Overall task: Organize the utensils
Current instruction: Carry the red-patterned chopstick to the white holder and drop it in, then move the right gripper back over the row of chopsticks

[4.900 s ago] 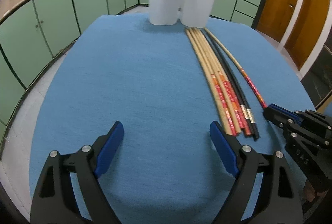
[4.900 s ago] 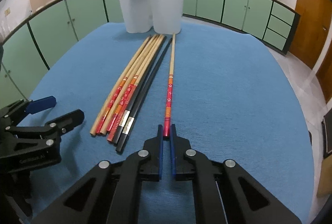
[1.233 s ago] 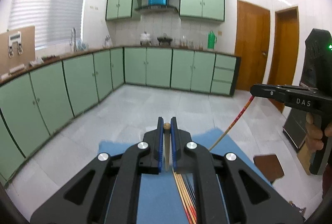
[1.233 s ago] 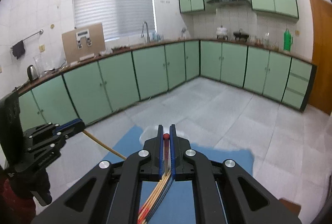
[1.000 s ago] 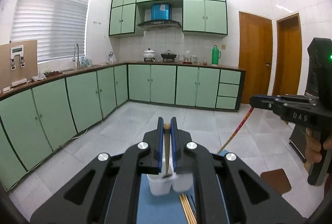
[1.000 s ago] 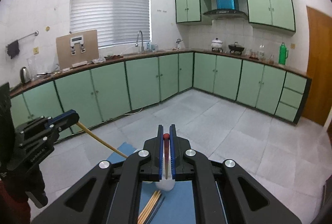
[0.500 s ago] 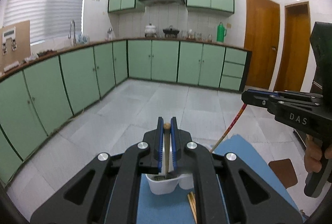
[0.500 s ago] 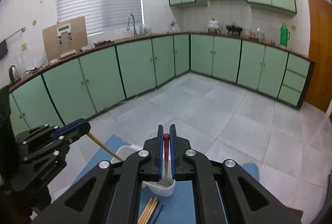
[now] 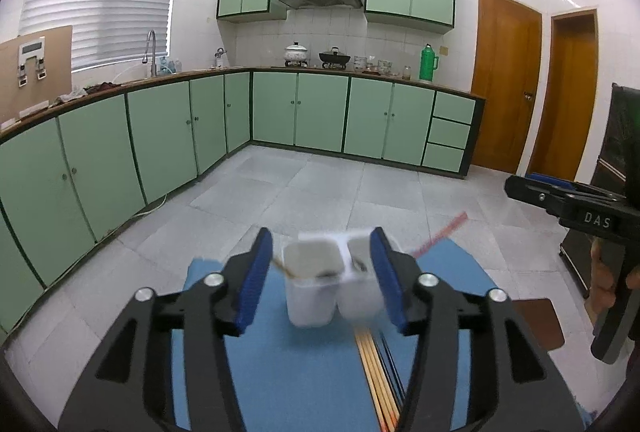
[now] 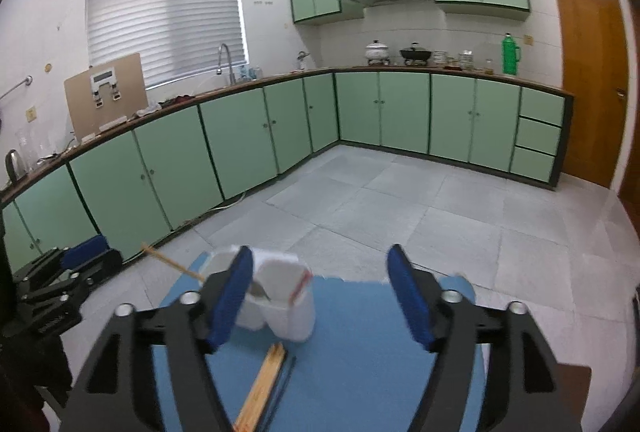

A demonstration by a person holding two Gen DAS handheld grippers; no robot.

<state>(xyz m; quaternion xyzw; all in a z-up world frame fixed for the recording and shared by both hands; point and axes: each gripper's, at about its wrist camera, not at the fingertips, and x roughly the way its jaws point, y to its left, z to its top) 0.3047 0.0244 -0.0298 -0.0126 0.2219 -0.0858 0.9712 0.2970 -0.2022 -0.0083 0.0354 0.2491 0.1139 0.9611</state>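
Both hand-held grippers hang above the blue surface (image 9: 312,384) with their blue-padded fingers spread wide and nothing between them. The left hand-held gripper (image 9: 322,278) frames the white two-cup holder (image 9: 310,296), which stands upright at the far end of the surface. A plain wooden chopstick (image 10: 174,265) stands in the holder's left cup, its long axis tilted: the lower end is down inside, the top leaning out to the left over the rim. A red-banded chopstick (image 9: 440,234) sits in the right cup and leans the other way, its decorated end pointing up and out to the right; it is smeared with motion, so its exact angle is hard to judge.

The right hand-held gripper (image 10: 322,296) is also open and empty, with the holder showing just behind its left finger.

The remaining chopsticks (image 9: 378,380) lie flat in a tight bundle on the surface, pale wooden ones beside thin black ones, their long axes running from the holder's base back toward the grippers.
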